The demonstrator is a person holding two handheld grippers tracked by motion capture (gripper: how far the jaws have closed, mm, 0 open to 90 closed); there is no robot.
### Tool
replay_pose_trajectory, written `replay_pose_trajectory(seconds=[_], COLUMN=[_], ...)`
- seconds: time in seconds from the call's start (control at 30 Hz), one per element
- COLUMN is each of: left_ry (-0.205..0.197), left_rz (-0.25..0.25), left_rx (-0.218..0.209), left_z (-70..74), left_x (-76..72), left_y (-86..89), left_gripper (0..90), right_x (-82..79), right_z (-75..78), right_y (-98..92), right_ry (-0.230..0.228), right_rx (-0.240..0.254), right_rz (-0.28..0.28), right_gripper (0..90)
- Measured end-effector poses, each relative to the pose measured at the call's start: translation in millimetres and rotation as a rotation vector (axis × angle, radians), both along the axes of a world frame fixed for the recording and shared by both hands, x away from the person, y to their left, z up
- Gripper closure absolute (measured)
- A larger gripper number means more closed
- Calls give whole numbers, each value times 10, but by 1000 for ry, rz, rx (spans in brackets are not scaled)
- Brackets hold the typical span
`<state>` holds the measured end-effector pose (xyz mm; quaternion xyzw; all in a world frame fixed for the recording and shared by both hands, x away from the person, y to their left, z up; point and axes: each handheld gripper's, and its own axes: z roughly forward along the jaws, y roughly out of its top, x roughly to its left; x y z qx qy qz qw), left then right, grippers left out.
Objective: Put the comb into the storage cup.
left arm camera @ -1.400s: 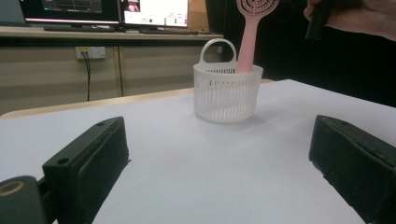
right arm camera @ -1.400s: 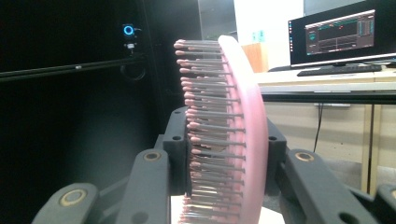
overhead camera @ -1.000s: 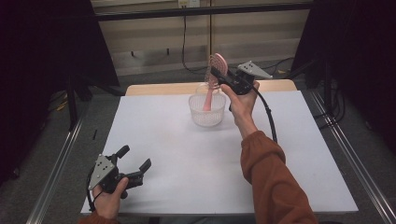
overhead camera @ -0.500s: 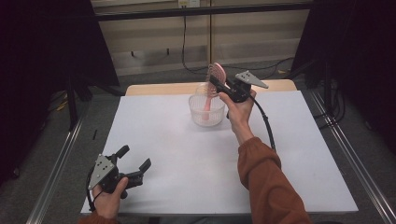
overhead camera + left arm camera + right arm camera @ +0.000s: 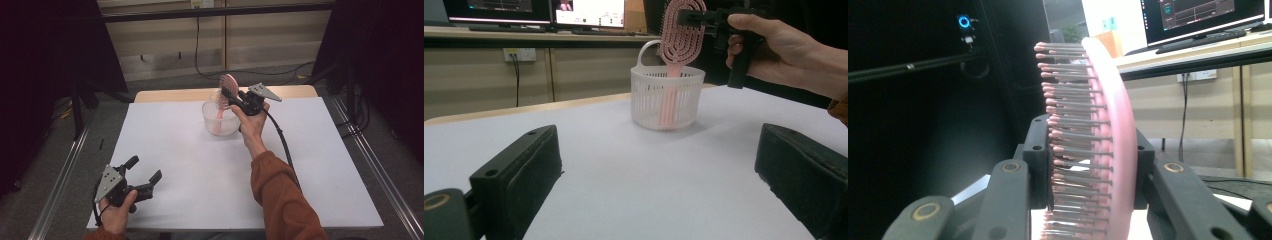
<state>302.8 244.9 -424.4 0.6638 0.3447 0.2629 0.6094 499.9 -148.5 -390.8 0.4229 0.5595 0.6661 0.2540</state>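
Tallying what is showing on and around the white table [image 5: 320, 165]:

- One pink hairbrush [image 5: 227, 87] — sitting clamped between the jaws of the right gripper [image 5: 231, 95], its handle reaching down below that gripper.
- One white slotted basket [image 5: 220, 120] — standing just beneath the right gripper, taking the brush handle.
- Two hand-held grippers: the right one at the basket, the left gripper [image 5: 145, 172] resting well apart from it, jaws spread with nothing between them.
- Two lit monitors [image 5: 586, 11] glowing beyond the basket in the left gripper view.

Pink vented hairbrush [image 5: 227, 87] upright, handle down inside white slatted basket [image 5: 220, 120], bristled head above rim; basket at tabletop's far middle.
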Motion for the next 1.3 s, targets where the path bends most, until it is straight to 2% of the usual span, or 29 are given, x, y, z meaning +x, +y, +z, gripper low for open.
replay_pose_trajectory(seconds=[0.1,0.43,0.57,0.73,1.3], left_ry=[3,4,6,2,10], left_rz=[0,-4,-5,-10,-15], left_rx=[3,5,6,14,14], left_z=[-2,-4,-6,-6,-12], left_x=[2,10,10,16,18], left_y=[-2,-6,-14,-15,-32], left_gripper=[48,47,47,47,48], right_x=[-7,-31,-46,-58,-62], right_z=[-5,-32,-23,-37,-67], right_y=[-21,-138,-160,-202,-320], right_ry=[4,29,36,52,79], right_rx=[-1,-9,-39,-22,-73], right_rz=[6,-27,-44,-36,-71], right_gripper=[651,636,624,623,582])
